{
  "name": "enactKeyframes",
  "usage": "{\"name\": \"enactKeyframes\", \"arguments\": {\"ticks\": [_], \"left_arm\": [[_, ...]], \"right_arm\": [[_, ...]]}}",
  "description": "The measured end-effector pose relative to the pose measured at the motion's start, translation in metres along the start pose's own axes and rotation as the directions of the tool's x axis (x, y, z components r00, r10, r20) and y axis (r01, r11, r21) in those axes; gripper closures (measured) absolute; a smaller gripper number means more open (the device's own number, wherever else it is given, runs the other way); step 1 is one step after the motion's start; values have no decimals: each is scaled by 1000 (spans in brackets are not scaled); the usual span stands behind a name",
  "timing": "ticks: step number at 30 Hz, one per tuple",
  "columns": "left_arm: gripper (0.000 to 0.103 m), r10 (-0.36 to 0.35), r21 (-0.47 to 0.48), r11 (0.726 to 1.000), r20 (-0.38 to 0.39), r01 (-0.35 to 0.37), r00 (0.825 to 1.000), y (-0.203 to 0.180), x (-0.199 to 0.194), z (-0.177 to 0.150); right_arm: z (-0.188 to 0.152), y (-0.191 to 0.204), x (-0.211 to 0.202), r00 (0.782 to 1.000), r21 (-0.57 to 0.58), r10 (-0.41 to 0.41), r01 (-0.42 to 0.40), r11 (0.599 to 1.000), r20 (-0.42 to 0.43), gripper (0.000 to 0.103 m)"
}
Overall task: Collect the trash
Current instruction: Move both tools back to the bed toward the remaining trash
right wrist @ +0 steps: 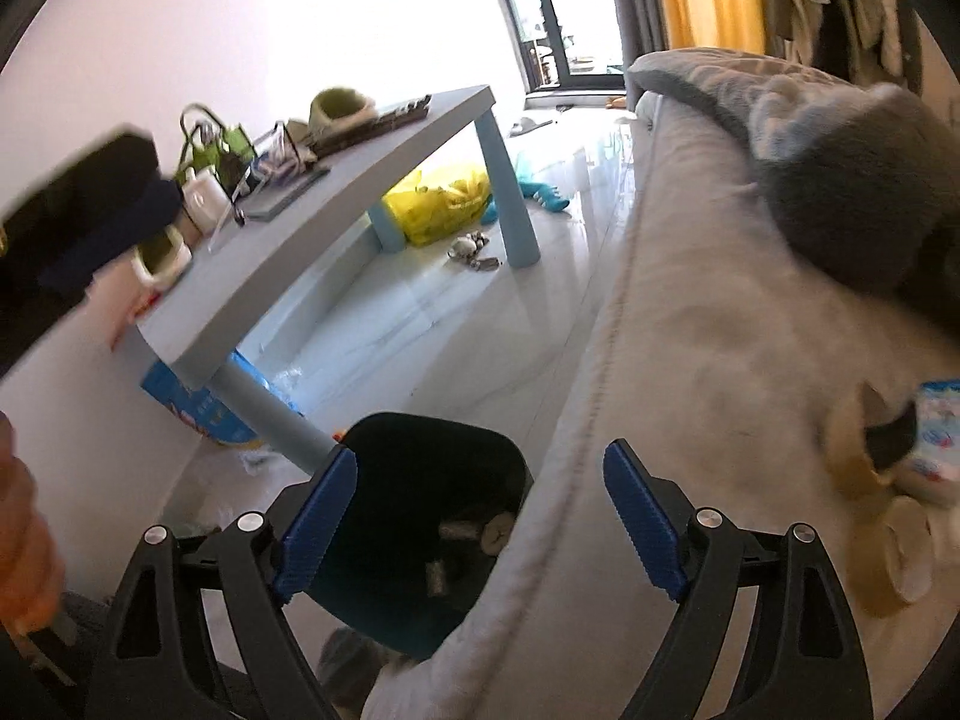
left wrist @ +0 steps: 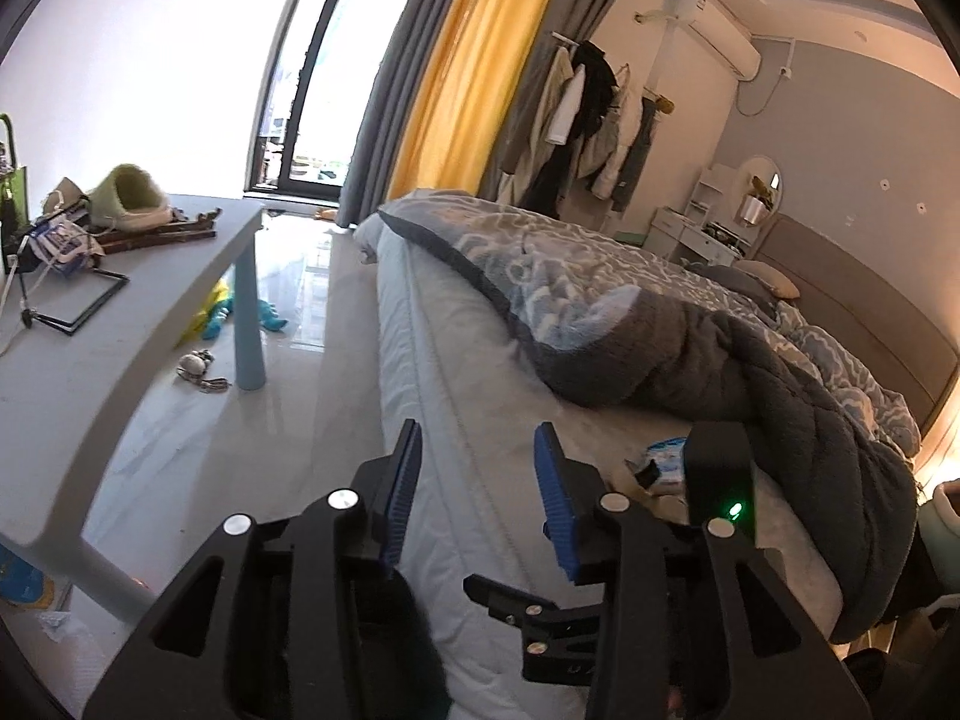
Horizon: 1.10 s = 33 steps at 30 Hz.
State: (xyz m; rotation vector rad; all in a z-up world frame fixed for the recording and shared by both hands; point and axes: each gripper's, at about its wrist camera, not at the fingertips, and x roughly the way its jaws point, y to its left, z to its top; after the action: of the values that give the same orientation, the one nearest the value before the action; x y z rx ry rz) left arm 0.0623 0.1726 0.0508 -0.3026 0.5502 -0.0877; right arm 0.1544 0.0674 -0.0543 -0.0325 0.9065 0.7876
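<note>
My left gripper (left wrist: 477, 483) hangs open over the near edge of the bed (left wrist: 456, 360), with nothing between its blue pads. Just past its right finger a blue-and-white wrapper (left wrist: 666, 457) lies on the sheet, partly hidden by a black device with a green light (left wrist: 720, 480). My right gripper (right wrist: 483, 501) is also open and empty. It is above a black bin (right wrist: 420, 480) that stands on the floor against the bed and holds a few small rolls (right wrist: 474, 531). On the bed to its right lie the blue-and-white wrapper (right wrist: 939, 429) and beige ring-shaped scraps (right wrist: 903, 558).
A low grey table (left wrist: 78, 360) with light blue legs stands left of the bed, cluttered at its far end. Under it are a yellow bag (right wrist: 441, 204), a blue toy (right wrist: 543, 192) and a blue box (right wrist: 198, 408). A grey quilt (left wrist: 690, 336) covers the bed's far half.
</note>
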Motion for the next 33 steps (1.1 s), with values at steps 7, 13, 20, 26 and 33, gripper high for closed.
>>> {"name": "enactKeyframes", "arguments": {"ticks": [7, 13, 20, 26, 33], "left_arm": [[50, -18, 14, 1000, -20, 18, 1000, -21, 14, -7], [46, -41, 5, 999, -39, 41, 998, -32, 26, -11], [42, -68, 11, 998, -64, 69, 996, -51, 40, -17], [38, -81, 25, 996, -83, 84, 993, -68, 54, -22], [35, -94, 33, 995, -109, 98, 990, -89, 76, -24]], "right_arm": [[-7, -26, -24, 996, -15, -80, 80, 997, 33, 17], [-16, -48, -44, 988, -5, -139, 139, 990, 61, 17], [-26, -78, -68, 976, 25, -202, 201, 979, 84, 16], [-31, -98, -85, 965, 31, -241, 239, 971, 106, 16], [-30, -125, -101, 953, 45, -276, 272, 961, 129, 16]]}}
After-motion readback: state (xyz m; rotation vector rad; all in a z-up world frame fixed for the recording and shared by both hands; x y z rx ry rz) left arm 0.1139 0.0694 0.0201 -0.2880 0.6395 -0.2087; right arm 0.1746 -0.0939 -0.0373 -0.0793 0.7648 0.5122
